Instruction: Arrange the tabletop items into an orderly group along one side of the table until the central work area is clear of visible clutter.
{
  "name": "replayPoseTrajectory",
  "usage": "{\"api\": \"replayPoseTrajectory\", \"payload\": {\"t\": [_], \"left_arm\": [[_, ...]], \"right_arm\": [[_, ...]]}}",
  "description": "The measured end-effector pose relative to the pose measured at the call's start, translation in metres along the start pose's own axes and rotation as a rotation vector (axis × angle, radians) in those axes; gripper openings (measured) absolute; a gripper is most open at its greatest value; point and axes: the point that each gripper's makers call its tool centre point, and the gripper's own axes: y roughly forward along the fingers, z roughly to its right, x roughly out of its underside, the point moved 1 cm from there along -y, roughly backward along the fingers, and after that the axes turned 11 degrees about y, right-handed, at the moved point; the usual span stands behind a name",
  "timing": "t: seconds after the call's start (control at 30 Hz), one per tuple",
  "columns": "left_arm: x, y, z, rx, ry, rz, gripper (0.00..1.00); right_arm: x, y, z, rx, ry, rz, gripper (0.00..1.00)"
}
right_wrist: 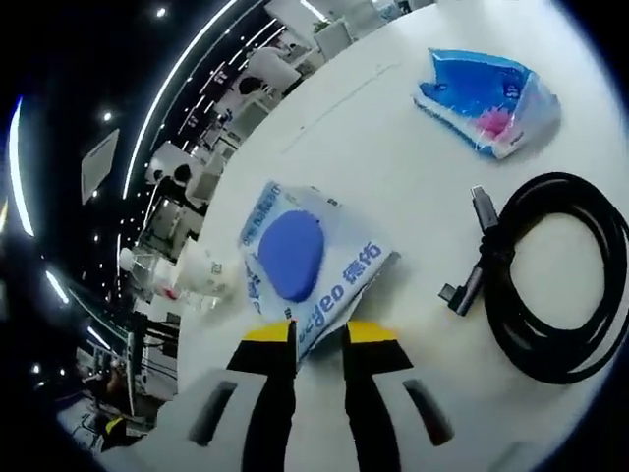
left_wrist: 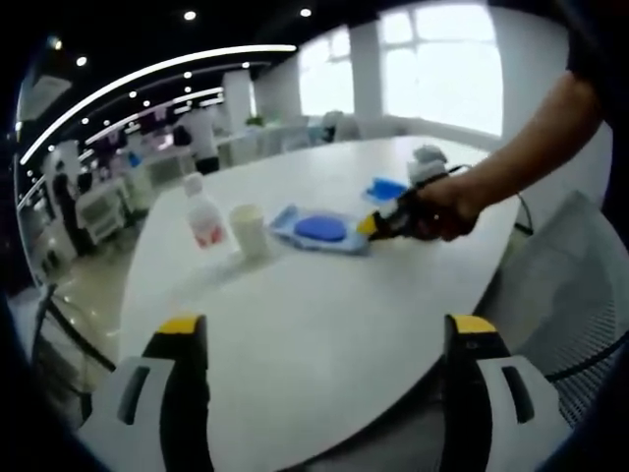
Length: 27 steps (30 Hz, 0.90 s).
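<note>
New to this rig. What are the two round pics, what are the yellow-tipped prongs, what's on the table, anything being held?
No robot here: a person holds a two-jaw gripper in each hand, and each carries a fisheye camera looking along its own jaws. The left gripper view shows the left gripper open over the white table, holding nothing. Across the table, the person's hand works the right gripper. In the right gripper view, the right gripper pinches the edge of a wipes pack. Also on the table: a bottle, a paper cup, a coiled black cable and a blue-and-white bag.
</note>
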Motion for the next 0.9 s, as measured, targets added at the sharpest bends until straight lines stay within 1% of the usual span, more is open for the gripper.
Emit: {"api": "replayPoseTrajectory", "payload": {"t": [0.07, 0.13, 0.2, 0.33, 0.43, 0.5, 0.6, 0.63, 0.7, 0.73, 0.83, 0.9], "left_arm": [[0.000, 0.000, -0.001, -0.004, -0.003, 0.001, 0.97], [0.000, 0.000, -0.002, -0.006, -0.003, 0.001, 0.97], [0.000, 0.000, -0.001, -0.006, -0.002, 0.002, 0.97], [-0.001, 0.000, -0.001, -0.006, -0.001, 0.005, 0.97], [0.000, 0.000, -0.001, -0.003, 0.001, 0.005, 0.96], [0.000, 0.000, 0.000, -0.002, 0.003, 0.008, 0.96], [0.000, 0.000, 0.000, 0.001, 0.006, 0.006, 0.96], [0.000, 0.000, 0.000, 0.000, 0.008, 0.007, 0.96], [-0.001, 0.000, 0.000, 0.000, 0.006, 0.009, 0.96], [-0.001, 0.000, 0.000, 0.000, 0.007, 0.009, 0.96], [0.000, 0.000, 0.000, 0.002, 0.012, 0.008, 0.96], [0.000, 0.000, 0.000, 0.001, 0.011, 0.010, 0.96]], "right_arm": [[-0.001, -0.001, 0.002, 0.014, -0.006, 0.012, 0.08], [-0.003, -0.002, 0.003, 0.012, 0.014, 0.025, 0.04], [-0.007, -0.003, 0.004, 0.012, 0.027, 0.036, 0.02], [-0.014, -0.007, 0.003, 0.013, -0.009, 0.041, 0.01], [-0.019, -0.010, 0.004, 0.013, -0.011, 0.047, 0.01], [-0.022, -0.011, 0.005, 0.019, -0.009, 0.039, 0.01], [-0.029, -0.015, 0.006, 0.027, -0.085, 0.037, 0.00], [-0.031, -0.016, 0.007, 0.041, -0.104, 0.021, 0.00], [-0.039, -0.018, 0.006, 0.046, -0.142, 0.024, 0.00], [-0.041, -0.019, 0.006, 0.050, -0.156, 0.019, 0.00], [-0.049, -0.019, 0.006, 0.075, -0.243, -0.016, 0.00], [-0.054, -0.019, 0.006, 0.084, -0.286, -0.025, 0.01]]}}
